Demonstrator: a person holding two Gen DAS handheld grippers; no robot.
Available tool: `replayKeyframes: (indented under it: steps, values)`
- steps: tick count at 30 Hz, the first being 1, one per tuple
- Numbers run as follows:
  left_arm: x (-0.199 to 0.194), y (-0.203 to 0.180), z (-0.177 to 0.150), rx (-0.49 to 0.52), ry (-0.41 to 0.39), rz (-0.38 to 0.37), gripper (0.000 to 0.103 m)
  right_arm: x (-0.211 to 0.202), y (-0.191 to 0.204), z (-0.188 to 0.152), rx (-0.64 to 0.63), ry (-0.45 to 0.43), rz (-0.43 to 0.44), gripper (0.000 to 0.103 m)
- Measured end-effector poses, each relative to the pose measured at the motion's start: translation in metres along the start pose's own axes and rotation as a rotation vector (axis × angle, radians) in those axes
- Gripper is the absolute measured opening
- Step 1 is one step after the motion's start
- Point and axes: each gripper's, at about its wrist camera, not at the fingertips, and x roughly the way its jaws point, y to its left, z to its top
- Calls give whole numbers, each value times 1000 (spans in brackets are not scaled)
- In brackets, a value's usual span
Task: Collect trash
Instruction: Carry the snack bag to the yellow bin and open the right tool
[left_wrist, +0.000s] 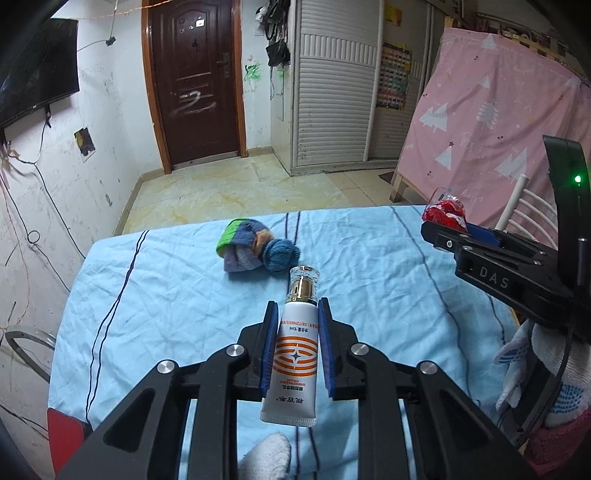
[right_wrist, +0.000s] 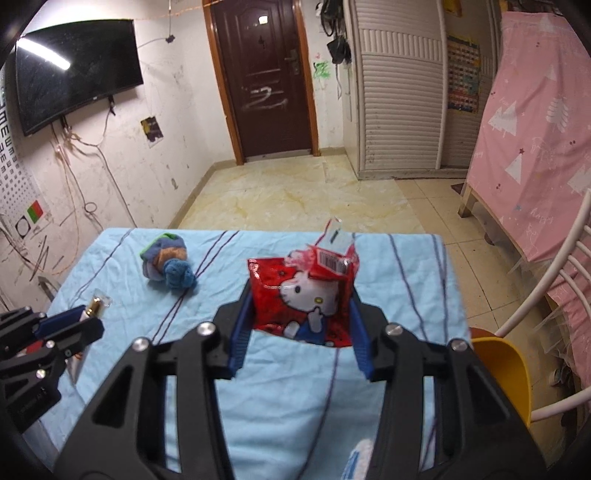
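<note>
Above the light-blue striped cloth covering the surface (left_wrist: 155, 295), both grippers are carrying a piece of trash clear of it.

Risks, my read:
- The white squeeze tube with orange rings and a gold-collared clear cap (left_wrist: 295, 354) is sitting lengthwise between the blue pads, cap end pointing away from the camera. Smooth, rounded plastic, pinched along a narrow line, so it is likely prone to sliding out forward if the gripper tips further down.
- The red crinkly cartoon-cat snack wrapper (right_wrist: 306, 299) is thin film. The pads are only catching its side edges, and the barcode-labelled top is flopping free above. It is probably collapsing rather than resisting the squeeze, so a quick swing could pull it loose.
- No bin is showing in either view; the drop target is unknown, so both loads are facing a carry of unknown length.
- The knitted multicolour bundle of green, blue and tan yarn (left_wrist: 258, 247) is lying on the cloth beyond the tube, well apart from both grippers. Whether it counts as trash I cannot tell.

Gripper state:
- Left gripper (left_wrist: 297, 328): nearly together, clamping the tube on both sides.
- Right gripper (right_wrist: 301, 325): partly closed, pads pressing on the wrapper's left and right edges, holding it off the cloth.
</note>
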Motion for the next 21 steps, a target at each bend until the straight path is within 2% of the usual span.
replayKeyframes:
  steps: [12, 21]
  values:
    - [-22, -60, 9, 82, -46, -31, 12, -50, -70, -19, 123, -100, -54, 45]
    - [-27, -116, 19, 146, -106, -133, 12, -62, -125, -40, 216, -116, -94, 45]
